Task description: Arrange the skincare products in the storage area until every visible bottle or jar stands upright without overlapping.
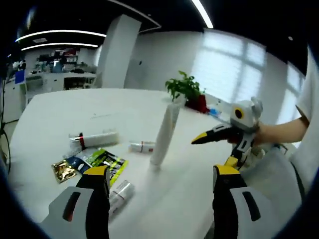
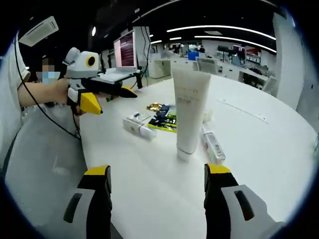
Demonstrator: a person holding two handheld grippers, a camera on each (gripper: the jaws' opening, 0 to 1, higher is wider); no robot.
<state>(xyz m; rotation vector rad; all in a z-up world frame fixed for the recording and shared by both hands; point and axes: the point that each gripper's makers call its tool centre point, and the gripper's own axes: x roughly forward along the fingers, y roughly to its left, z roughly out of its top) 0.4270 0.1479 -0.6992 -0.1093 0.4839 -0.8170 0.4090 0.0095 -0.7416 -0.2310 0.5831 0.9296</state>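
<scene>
A tall white tube (image 1: 164,134) (image 2: 191,112) stands upright on its cap in the middle of the white table (image 1: 124,107). Three smaller tubes lie flat around it: one with a red band (image 1: 94,139), a short one (image 1: 142,147) (image 2: 213,144) and one by my left jaw (image 1: 119,194) (image 2: 139,125). Flat sachets (image 1: 107,162) (image 2: 164,119) lie among them. My left gripper (image 1: 162,174) (image 2: 114,102) is open and holds nothing, short of the tubes. My right gripper (image 2: 157,174) (image 1: 214,149) is open too, apart from the tall tube.
A green plant in a red pot (image 1: 187,89) stands at the table's far edge. A monitor (image 2: 125,50) sits on a desk beyond the table. A person's hand (image 1: 271,134) and sleeve hold the grippers. Bare tabletop (image 2: 259,129) lies around the group.
</scene>
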